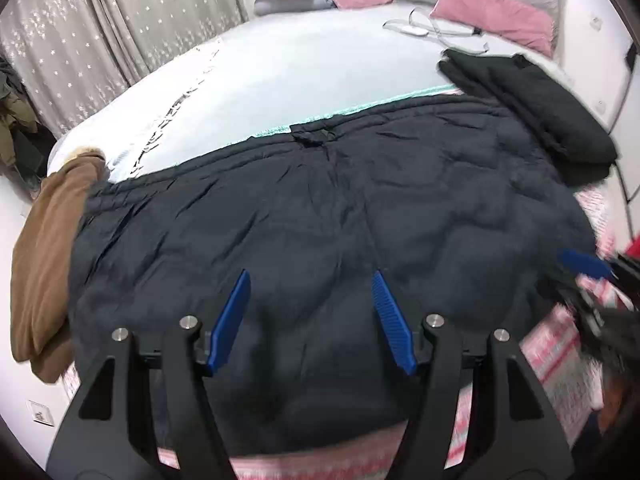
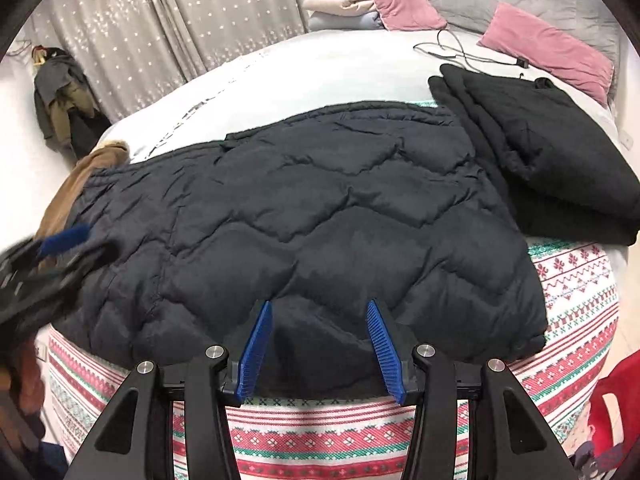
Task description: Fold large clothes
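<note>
A large dark navy quilted jacket (image 1: pixel 320 200) lies spread flat across the bed, and in the right wrist view it (image 2: pixel 320 208) fills the middle. My left gripper (image 1: pixel 311 278) hovers over the jacket's near half, its blue fingers (image 1: pixel 232 320) apart with nothing between them. My right gripper (image 2: pixel 319 306) hangs over the jacket's near hem, jaws apart and gripping nothing. Each gripper shows blurred at the edge of the other's view: the right gripper (image 1: pixel 584 264) at the jacket's right side, the left gripper (image 2: pixel 64 238) at its left side.
A folded black garment (image 2: pixel 552 160) lies at the jacket's far right. A brown garment (image 1: pixel 44 264) hangs off the bed's left edge. A red, white and green patterned blanket (image 2: pixel 572 288) covers the near end of the bed. Pink pillows (image 1: pixel 496 16), a cable (image 2: pixel 452 50) and folded bedding lie by the headboard.
</note>
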### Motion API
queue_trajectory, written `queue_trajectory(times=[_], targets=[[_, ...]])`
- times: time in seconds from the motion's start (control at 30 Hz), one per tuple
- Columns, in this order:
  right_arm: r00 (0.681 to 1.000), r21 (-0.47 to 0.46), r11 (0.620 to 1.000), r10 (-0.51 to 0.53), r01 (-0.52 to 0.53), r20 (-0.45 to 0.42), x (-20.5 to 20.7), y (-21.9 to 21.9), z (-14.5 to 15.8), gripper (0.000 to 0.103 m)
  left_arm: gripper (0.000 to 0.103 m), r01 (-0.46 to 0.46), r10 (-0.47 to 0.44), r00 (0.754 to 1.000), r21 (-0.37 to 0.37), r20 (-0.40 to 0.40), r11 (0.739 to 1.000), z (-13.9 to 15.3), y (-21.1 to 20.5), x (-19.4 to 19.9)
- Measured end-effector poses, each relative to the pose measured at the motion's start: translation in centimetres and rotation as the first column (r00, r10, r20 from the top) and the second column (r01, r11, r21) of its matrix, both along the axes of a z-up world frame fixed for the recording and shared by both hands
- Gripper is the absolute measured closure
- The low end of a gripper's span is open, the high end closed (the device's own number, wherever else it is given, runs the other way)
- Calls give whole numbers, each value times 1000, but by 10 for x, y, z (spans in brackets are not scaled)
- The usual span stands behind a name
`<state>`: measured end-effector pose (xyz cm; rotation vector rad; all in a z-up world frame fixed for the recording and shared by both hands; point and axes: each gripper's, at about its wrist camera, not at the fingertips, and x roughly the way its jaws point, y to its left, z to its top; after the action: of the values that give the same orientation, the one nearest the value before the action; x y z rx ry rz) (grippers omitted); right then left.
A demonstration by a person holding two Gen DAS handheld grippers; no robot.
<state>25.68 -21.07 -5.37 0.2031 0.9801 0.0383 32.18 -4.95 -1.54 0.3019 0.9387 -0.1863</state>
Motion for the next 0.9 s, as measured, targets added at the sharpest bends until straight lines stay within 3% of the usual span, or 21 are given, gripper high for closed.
queue_trajectory(times=[0.1,0.27,0.47,0.63,0.8,0.9], targets=[[1000,3,1000,2,-2,-3,3,-2,-1,52,38,-20,23,999,88,-28,996,-25,-11,21],[999,20,1000,-3,4,-54,9,-13,-10,52,38,-40,46,997,92,-64,995,-56,-12,27],[992,2,1000,1,-1,-125,21,-13,-24,52,38,-44,53,994,89,-97,995,-45,-14,29],[996,9,1000,-2,3,-94,20,-8,-12,52,38,-14,15,1000,78,-10,997,-11,-33,40],[997,-26,1000,-3,1,-73,20,0,-8,52,38,-45,58,995,146,-83,988,-35,-45,78],[997,-41,999,-4,0,-83,21,2,-9,52,32,-91,103,990,125,-98,988,-53,-39,88]])
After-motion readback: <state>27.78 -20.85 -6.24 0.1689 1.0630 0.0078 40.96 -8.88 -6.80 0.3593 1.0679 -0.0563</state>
